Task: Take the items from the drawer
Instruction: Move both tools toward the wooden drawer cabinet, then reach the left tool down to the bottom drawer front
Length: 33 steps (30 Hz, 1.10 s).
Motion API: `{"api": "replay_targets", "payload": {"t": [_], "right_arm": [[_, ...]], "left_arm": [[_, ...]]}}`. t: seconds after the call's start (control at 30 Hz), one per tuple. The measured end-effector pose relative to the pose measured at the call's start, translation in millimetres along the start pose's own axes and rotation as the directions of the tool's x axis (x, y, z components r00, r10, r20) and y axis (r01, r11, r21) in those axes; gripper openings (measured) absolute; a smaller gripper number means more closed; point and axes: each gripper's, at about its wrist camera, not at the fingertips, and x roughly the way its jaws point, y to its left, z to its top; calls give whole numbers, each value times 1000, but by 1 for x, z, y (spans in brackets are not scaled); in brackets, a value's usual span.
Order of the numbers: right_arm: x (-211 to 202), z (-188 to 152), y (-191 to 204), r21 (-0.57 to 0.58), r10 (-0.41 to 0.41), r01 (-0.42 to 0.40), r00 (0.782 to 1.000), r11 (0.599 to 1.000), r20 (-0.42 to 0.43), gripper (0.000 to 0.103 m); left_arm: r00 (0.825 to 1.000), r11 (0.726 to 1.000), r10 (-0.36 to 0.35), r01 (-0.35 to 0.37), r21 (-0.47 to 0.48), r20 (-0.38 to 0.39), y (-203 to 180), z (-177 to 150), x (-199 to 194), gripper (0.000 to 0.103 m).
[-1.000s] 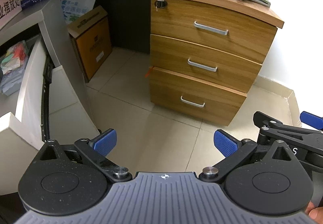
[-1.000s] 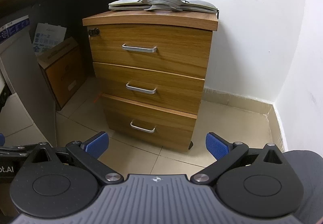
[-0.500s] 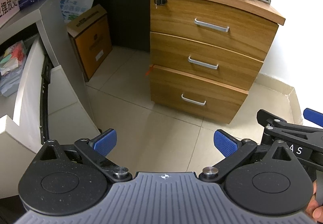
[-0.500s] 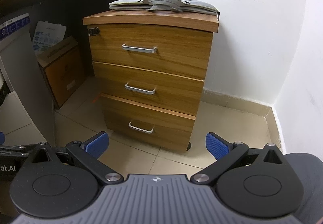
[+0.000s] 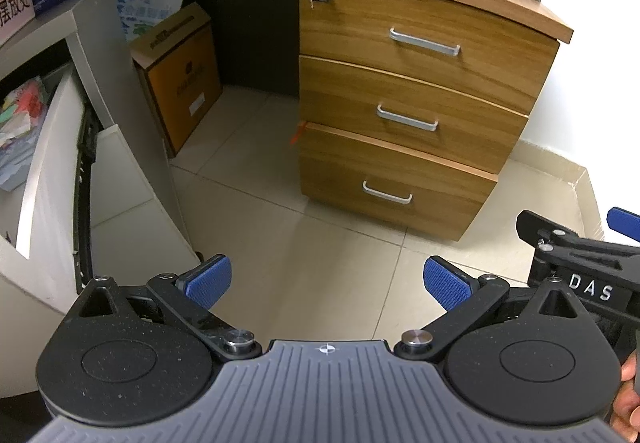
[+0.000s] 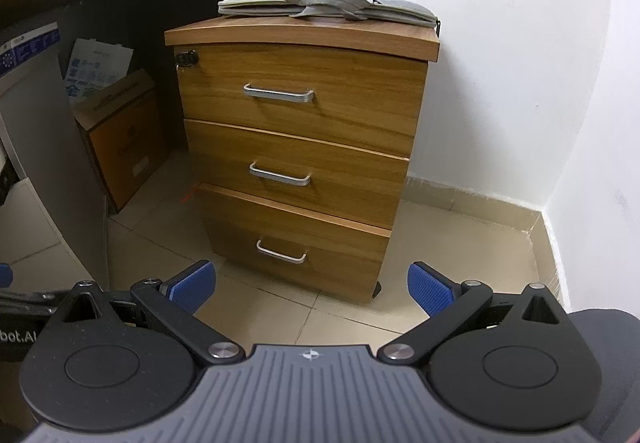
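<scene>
2 wrist views side by side above the floor, angled down, both near the shared wooden cabinet (image 5: 416, 91) (image 6: 300, 147).

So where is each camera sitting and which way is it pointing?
Left wrist: on the left gripper, facing the wooden cabinet from its left; the right gripper and fingertips of a hand show.
Right wrist: on the right gripper, facing the cabinet nearly front-on.
Shared: the cabinet, cardboard box, grey bag.

cabinet (image 6: 304, 115): wood-grain, matt | handles (image 6: 279, 94): brushed metal | floor (image 5: 304, 267): smooth tile | box (image 5: 180, 75): cardboard
</scene>
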Motion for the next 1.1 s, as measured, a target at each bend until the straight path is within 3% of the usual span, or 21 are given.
{"api": "replay_targets", "payload": {"t": [0.27, 0.6, 1.0, 1.1], "right_arm": [[25, 15, -16, 61, -8, 9, 1000, 998, -10, 103], [78, 39, -38, 75, -52, 50, 998, 996, 24, 103], [152, 64, -58, 26, -28, 25, 995, 999, 98, 103], [173, 71, -64, 7, -21, 21, 994, 1000, 105, 103]], "left_arm": [[1000, 999, -19, 19, 38, 15, -2, 16, 19, 103], [998, 997, -48, 45, 65, 31, -8, 65, 71, 103], [999, 996, -17, 13, 83, 51, -2, 136, 144, 103], [997, 989, 9, -20, 148, 74, -3, 148, 161, 103]]}}
